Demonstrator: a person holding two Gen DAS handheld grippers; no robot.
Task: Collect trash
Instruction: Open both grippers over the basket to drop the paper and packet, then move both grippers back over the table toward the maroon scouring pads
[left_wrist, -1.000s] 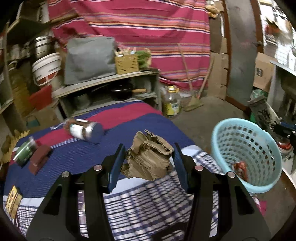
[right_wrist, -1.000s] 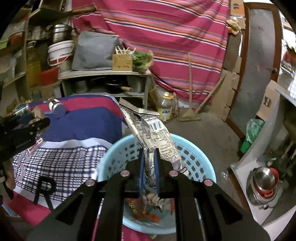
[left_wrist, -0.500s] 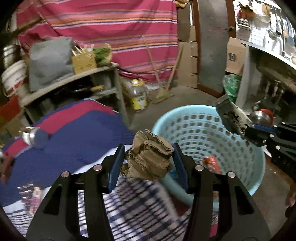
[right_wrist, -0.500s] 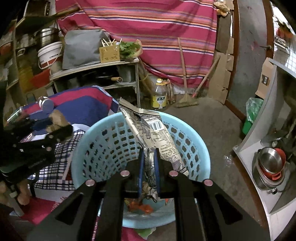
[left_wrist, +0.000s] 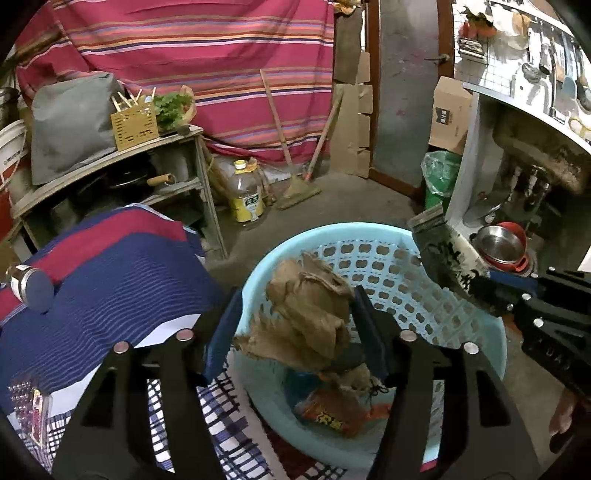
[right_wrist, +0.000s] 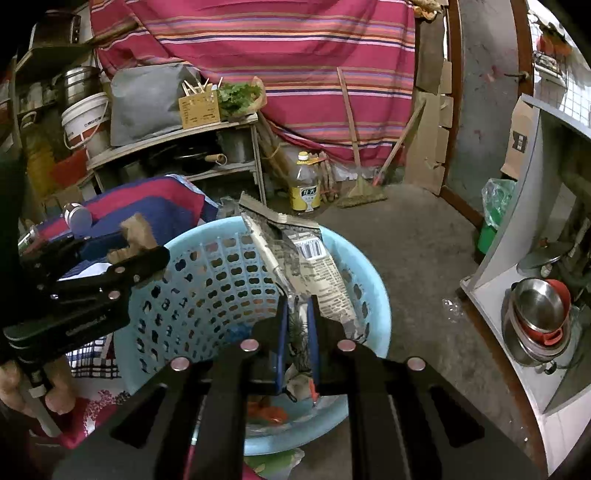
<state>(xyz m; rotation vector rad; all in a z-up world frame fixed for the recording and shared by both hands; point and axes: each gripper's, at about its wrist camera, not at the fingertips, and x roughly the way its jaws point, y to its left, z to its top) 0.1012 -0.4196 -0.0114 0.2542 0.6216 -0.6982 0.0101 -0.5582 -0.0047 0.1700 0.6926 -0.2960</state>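
Note:
My left gripper (left_wrist: 297, 317) stands open over the light blue basket (left_wrist: 476, 336). The crumpled brown paper bag (left_wrist: 310, 317) is between its jaws, touching only the right one, apart from the left. My right gripper (right_wrist: 296, 319) is shut on a printed silver snack wrapper (right_wrist: 306, 258) and holds it over the same basket (right_wrist: 207, 280). An orange wrapper (left_wrist: 332, 415) and other scraps lie in the basket's bottom. The left gripper also shows in the right wrist view (right_wrist: 122, 254), the right gripper with its wrapper in the left wrist view (left_wrist: 480, 288).
A table with a blue, red and checked cloth (left_wrist: 92, 280) stands left of the basket, with a lying jar (left_wrist: 31, 286) on it. A shelf unit (left_wrist: 162, 173), an oil bottle (left_wrist: 245, 199), a broom (left_wrist: 295, 188) and a white counter (left_wrist: 469, 177) surround the concrete floor.
My left gripper has swung right from the table to above the basket, and its jaws have opened wider around the brown bag. The right gripper keeps holding its wrapper over the basket.

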